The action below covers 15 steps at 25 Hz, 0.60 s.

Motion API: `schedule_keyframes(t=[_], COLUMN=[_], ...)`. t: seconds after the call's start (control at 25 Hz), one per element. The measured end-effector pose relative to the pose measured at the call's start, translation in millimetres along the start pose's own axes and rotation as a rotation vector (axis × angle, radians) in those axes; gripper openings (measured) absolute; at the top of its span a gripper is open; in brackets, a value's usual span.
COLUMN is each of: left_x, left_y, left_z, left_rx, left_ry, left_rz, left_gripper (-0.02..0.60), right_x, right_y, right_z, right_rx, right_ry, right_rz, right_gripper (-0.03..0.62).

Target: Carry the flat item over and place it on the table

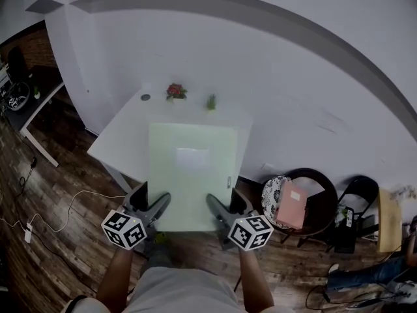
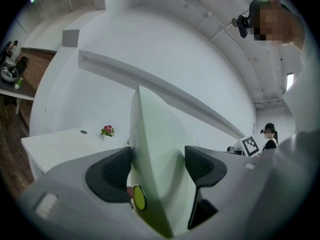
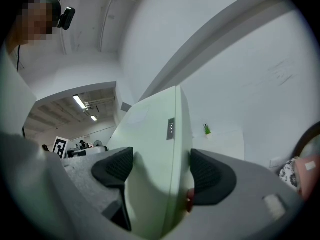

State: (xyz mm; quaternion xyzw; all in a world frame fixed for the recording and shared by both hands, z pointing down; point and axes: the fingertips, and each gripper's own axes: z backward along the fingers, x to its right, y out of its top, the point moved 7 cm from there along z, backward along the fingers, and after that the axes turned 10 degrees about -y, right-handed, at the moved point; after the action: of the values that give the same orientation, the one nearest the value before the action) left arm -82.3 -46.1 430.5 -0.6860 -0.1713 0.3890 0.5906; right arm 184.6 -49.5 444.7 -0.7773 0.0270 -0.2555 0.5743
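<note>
The flat item is a pale green rectangular panel [image 1: 192, 175] with a white label on top. It is held level over the near part of a white table [image 1: 120, 142]. My left gripper [image 1: 156, 207] is shut on the panel's near left edge, and my right gripper [image 1: 218, 207] is shut on its near right edge. In the left gripper view the panel [image 2: 155, 149] stands edge-on between the dark pads of the left gripper [image 2: 156, 169]. The right gripper view shows the panel [image 3: 155, 134] squeezed between both pads of the right gripper [image 3: 160, 171]. The table's near edge is hidden under the panel.
A red flower pot [image 1: 175, 91], a small green plant [image 1: 211, 102] and a dark disc [image 1: 145, 97] stand at the table's far edge by the wall. A round chair with a pink box [image 1: 293, 204] and a black folding chair [image 1: 355, 207] stand to the right. A cable [image 1: 65, 214] lies on the wood floor.
</note>
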Motion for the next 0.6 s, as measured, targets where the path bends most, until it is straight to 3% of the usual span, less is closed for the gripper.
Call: schedule_keyframes(t=[0.6], left_x=[-139], left_y=[45], left_z=[-47], left_rx=[-0.044], left_ry=[-0.035], left_rz=[0.051], left_gripper=[0.331], right_x=[-14], right_y=[27], right_z=[-137], right_rx=[-0.037], right_ry=[-0.063], right_rz=[-0.018], right_gripper=[0.351])
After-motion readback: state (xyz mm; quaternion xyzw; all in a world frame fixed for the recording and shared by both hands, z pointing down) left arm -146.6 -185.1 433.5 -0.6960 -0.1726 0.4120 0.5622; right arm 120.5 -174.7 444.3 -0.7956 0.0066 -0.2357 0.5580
